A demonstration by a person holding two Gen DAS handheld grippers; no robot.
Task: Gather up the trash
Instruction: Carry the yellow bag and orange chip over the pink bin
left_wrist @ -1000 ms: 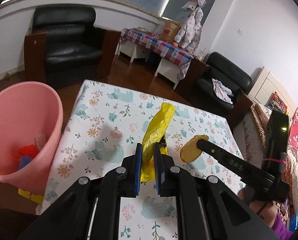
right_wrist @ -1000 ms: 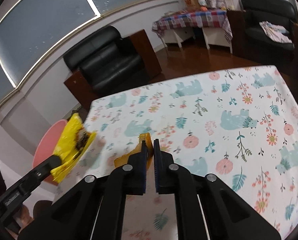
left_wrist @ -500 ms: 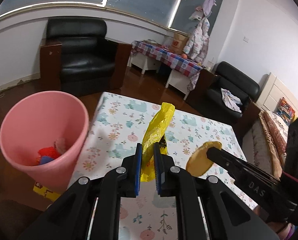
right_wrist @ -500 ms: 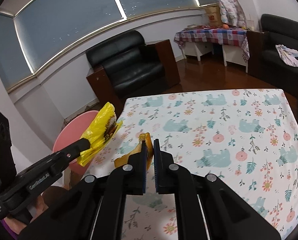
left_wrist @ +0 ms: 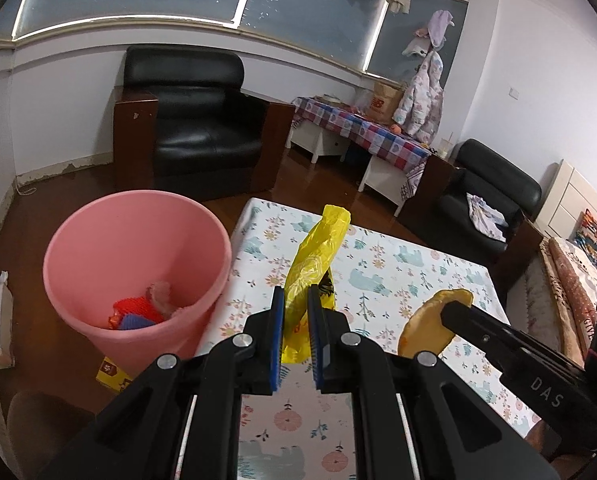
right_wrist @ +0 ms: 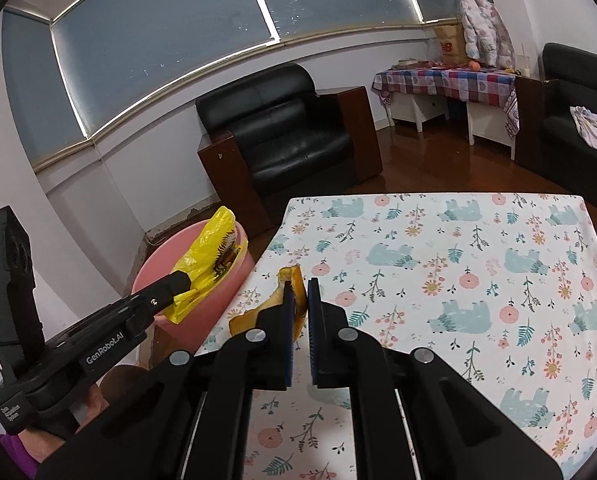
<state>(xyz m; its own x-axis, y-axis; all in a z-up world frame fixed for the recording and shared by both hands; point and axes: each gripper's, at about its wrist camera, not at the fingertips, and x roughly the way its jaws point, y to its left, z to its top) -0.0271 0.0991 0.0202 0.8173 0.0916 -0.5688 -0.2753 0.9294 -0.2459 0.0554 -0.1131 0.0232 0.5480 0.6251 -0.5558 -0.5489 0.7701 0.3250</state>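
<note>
The left claw [left_wrist: 294,316] grips a yellow wrapper [left_wrist: 312,264] and the right claw [right_wrist: 298,308] pinches an orange peel [right_wrist: 292,280], both lifted off the desk [right_wrist: 478,264] for the pink bin [left_wrist: 98,240].

Yellow wrapper [left_wrist: 313,256]: thin crinkled plastic film, glossy. Orange peel [left_wrist: 428,328]: matt, faintly pitted skin. Pink bin [left_wrist: 98,240]: smooth moulded plastic, satin sheen. Bench [right_wrist: 478,264]: covered by a smooth printed cloth with bears and flowers. Left tool [left_wrist: 295,334] and right tool [right_wrist: 300,312]: matt black plastic with ribbed blue pads and bright metal screw heads. Armchair [left_wrist: 194,128]: glossy black leather. Floor [left_wrist: 78,188]: polished dark wood.
</note>
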